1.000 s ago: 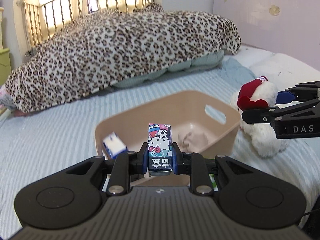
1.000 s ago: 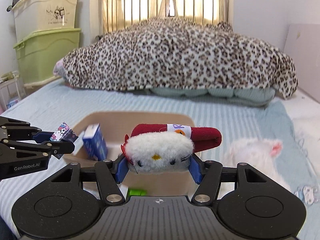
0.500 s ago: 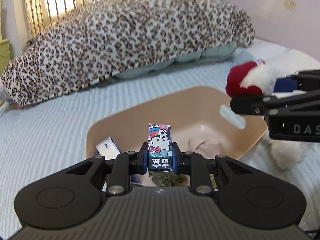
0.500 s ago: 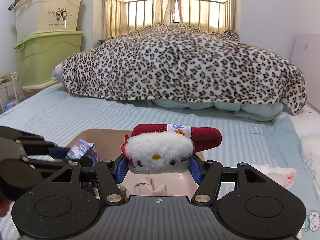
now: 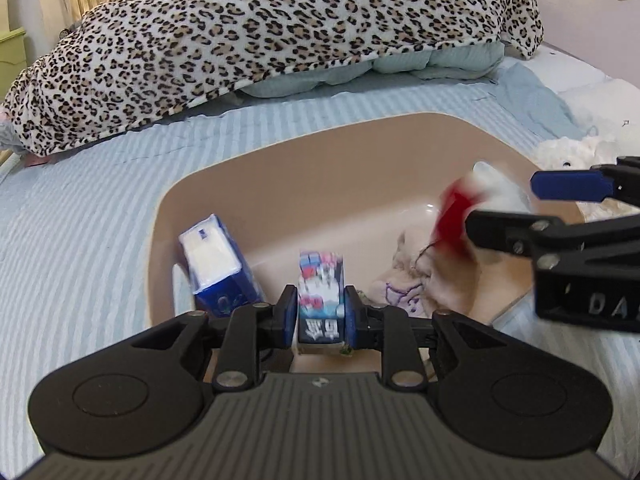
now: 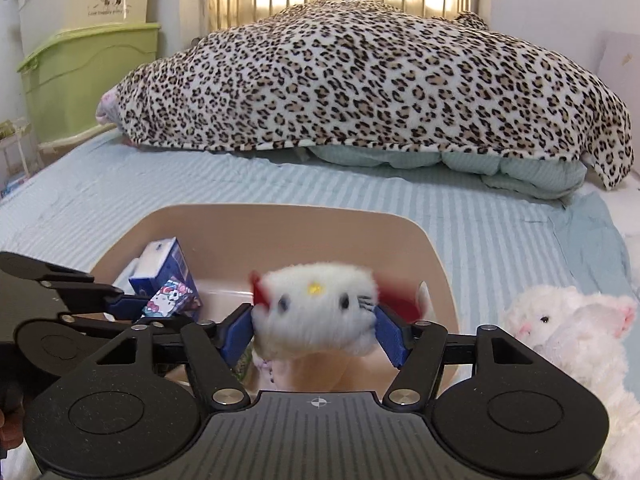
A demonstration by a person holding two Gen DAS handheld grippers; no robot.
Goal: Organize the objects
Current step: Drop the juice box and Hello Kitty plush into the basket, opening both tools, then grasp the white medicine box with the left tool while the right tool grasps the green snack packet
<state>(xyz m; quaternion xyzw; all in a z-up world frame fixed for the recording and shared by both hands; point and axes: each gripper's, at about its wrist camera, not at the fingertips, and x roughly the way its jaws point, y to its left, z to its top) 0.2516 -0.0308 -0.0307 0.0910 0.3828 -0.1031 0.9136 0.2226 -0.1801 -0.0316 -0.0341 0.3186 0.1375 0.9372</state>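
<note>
A tan basin (image 5: 360, 120) lies on the striped bed. My left gripper (image 5: 321, 316) hangs over its near side, jaws opening. The Hello Kitty tissue pack (image 5: 321, 296) is blurred between the pads, slipping down. My right gripper (image 6: 316, 328) is over the basin's right part, jaws opening too. The white and red Hello Kitty plush (image 6: 316, 312) is blurred and tipping between its pads. In the left wrist view that plush (image 5: 480, 196) drops from the right gripper (image 5: 500, 202). The right wrist view shows the left gripper (image 6: 132, 306) with the pack (image 6: 168, 300).
Inside the basin stand a blue tissue pack (image 5: 216, 264) and a beige cloth (image 5: 404, 280). A white plush animal (image 6: 568, 332) lies on the bed right of the basin. A leopard blanket (image 6: 360, 80) fills the far bed. Green and white storage boxes (image 6: 92, 68) stand at the left.
Both grippers came forward and down over the basin. Their jaws have widened; the pack and the plush, held firmly before, now blur and slip, and the plush has turned over.
</note>
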